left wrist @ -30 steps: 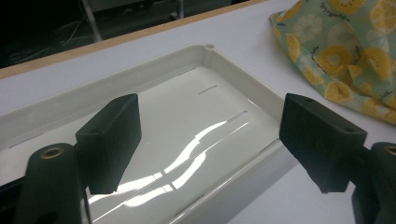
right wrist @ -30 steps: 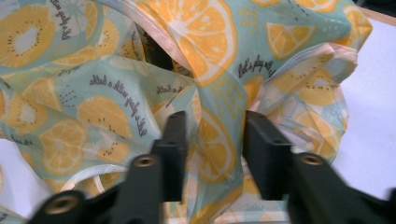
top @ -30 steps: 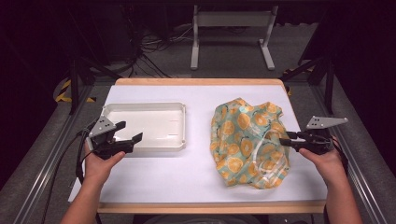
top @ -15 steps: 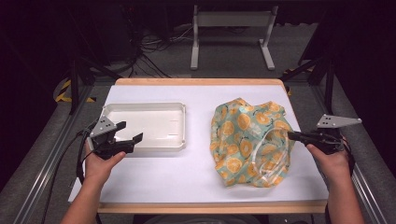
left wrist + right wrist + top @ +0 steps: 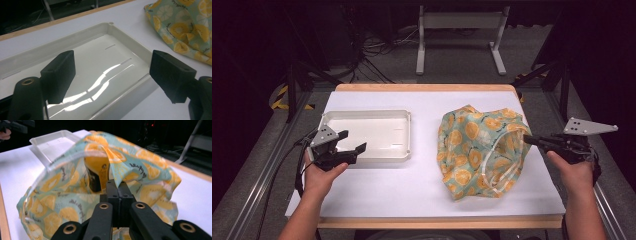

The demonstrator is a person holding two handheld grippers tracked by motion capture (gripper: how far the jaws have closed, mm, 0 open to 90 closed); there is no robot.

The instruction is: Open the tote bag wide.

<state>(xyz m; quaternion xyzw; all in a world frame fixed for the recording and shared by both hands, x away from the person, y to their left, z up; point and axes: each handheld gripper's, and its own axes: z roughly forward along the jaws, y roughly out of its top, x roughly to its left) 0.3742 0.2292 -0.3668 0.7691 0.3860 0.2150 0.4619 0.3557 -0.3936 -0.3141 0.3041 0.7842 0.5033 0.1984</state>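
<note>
A teal cloth bag point(image 5: 477, 145) printed with orange slices lies on the right half of the white table. My right gripper point(image 5: 528, 140) is shut on the bag's right rim and holds that edge up off the table. In the right gripper view the shut jaws point(image 5: 117, 186) pinch a fold of the bag point(image 5: 140, 157), and a yellow and black object point(image 5: 93, 170) stands inside its open mouth. My left gripper point(image 5: 353, 140) is open and hovers over the near left corner of the white tray point(image 5: 367, 116). Nothing sits between its jaws point(image 5: 111, 75).
The shallow white tray point(image 5: 125, 35) holds nothing and stands on the left half of the table, a hand's width from the bag point(image 5: 185, 22). The table's wooden edge point(image 5: 437, 222) runs along the front. Metal frame rails flank both sides.
My right gripper has risen and drawn right with the bag's rim in it, pulling the bag's mouth open. The left gripper has stayed in place.
</note>
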